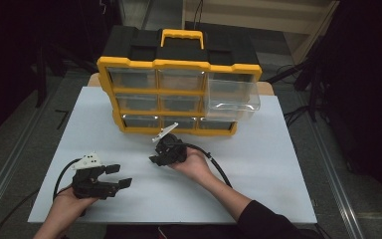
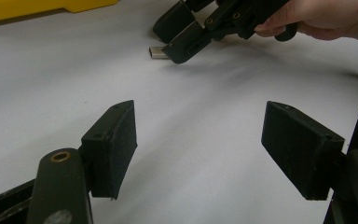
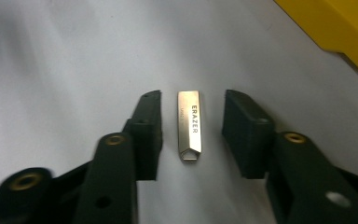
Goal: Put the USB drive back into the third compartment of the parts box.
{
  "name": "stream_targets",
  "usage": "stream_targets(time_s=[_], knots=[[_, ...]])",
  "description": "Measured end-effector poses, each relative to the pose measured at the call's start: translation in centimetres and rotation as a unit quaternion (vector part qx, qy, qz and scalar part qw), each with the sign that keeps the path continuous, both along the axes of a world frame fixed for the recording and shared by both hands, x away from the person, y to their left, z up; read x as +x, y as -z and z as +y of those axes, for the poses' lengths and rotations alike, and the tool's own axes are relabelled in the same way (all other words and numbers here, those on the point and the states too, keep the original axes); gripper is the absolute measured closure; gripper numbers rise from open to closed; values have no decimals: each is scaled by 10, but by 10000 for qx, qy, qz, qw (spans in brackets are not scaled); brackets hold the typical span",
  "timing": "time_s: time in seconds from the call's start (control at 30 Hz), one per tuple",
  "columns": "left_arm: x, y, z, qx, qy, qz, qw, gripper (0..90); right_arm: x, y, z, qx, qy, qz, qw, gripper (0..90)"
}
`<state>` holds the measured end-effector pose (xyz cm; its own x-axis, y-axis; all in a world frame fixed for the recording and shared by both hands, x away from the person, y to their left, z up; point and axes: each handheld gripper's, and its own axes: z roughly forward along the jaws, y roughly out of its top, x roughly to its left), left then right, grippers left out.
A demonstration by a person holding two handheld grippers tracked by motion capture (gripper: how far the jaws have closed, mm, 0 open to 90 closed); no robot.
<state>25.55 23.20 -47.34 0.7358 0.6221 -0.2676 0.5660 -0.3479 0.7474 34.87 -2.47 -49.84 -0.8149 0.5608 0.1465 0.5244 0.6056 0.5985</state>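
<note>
Right black two-jaw gripper (image 3: 190, 128) low over the white table top (image 1: 258, 164), jaws apart, 1 on each side of the small flat silver metal stick with the word ERAZER on it (image 3: 189, 125); neither jaw touching the stick, a thin strip of table showing on both sides; stick lying flat on the table, its pointed end with the little loop toward the camera; same stick seen in the left gripper view (image 2: 157, 52), poking out from under the right gripper's jaws; right hand (image 1: 195, 163) wrapped around the right gripper near the middle of the table.

Left black two-jaw gripper (image 2: 199, 142) jaws wide apart, nothing between them but bare table; held in the left hand (image 1: 68, 201) at the near left of the table, well apart from the stick.

Behind, at the far edge of the table, a yellow and black plastic box with 9 clear drawers (image 1: 179, 64); top right clear drawer (image 1: 231, 94) pulled out.
</note>
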Motion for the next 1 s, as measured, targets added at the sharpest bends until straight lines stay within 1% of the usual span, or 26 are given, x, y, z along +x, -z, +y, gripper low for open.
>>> stream_targets(time_s=[0.07, 0.13, 0.17, 0.2, 0.23, 0.3, 0.37, 0.43, 0.5, 0.53, 0.57, 0.6, 0.63, 0.67, 0.77, 0.93, 0.97, 1.0], knots=[[0, 0, 0, 5, -10, 3, 10000, 278, -2, 1, 1, 10, 91, -54, 9999, 626], [0, 0, 1, -7, -31, -1, 10000, 278, -5, 1, 1, -130, 96, -257, 9995, 684], [0, 0, 1, -7, -38, 0, 10000, 278, -6, 2, 2, -144, 110, -342, 9993, 711], [0, 0, 1, -6, -37, 1, 10000, 278, -7, 1, 3, -180, 114, -369, 9991, 735], [0, 0, 1, -4, -35, 0, 10000, 278, -8, 1, 3, -171, 104, -342, 9992, 755], [0, 0, 1, -9, -35, -3, 10000, 278, -8, 2, 3, -179, 96, -358, 9992, 759], [0, 0, 1, -12, -33, -6, 10000, 278, -8, 1, 3, -158, 125, -315, 9993, 762], [0, 0, 1, -11, -32, -3, 10000, 278, -6, 1, 2, -136, 67, -252, 9996, 763], [0, 0, 1, -11, -30, -5, 10000, 278, -3, 0, 0, -103, 25, -134, 9999, 764], [0, 0, 1, -15, -32, -7, 10000, 278, -1, 0, -1, -27, -21, -21, 10000, 764], [0, 0, 1, -19, -32, -9, 10000, 278, 1, 0, -2, 13, 3, 159, 9999, 764], [0, 0, 1, -15, -33, -12, 10000, 278, 4, -1, -4, 81, -87, 338, 9994, 764], [0, 0, 1, -11, -35, -4, 10000, 278, 5, -1, -4, 126, -69, 517, 9986, 765], [0, 0, 1, -5, -31, 1, 10000, 278, 7, -1, -5, 149, -141, 575, 9981, 765], [0, 0, 1, -14, -34, -14, 10000, 278, 5, -5, -2, -31, -253, 566, 9981, 765], [0, -1, 1, -22, -40, -7, 10000, 278, 3, -14, -2, 40, -450, 611, 9971, 765], [0, -1, 1, -20, -32, -9, 10000, 278, 3, -16, -3, 74, -521, 630, 9966, 765], [0, -1, 1, -12, -26, -12, 10000, 278, 4, -18, -4, 28, -639, 647, 9959, 765]])
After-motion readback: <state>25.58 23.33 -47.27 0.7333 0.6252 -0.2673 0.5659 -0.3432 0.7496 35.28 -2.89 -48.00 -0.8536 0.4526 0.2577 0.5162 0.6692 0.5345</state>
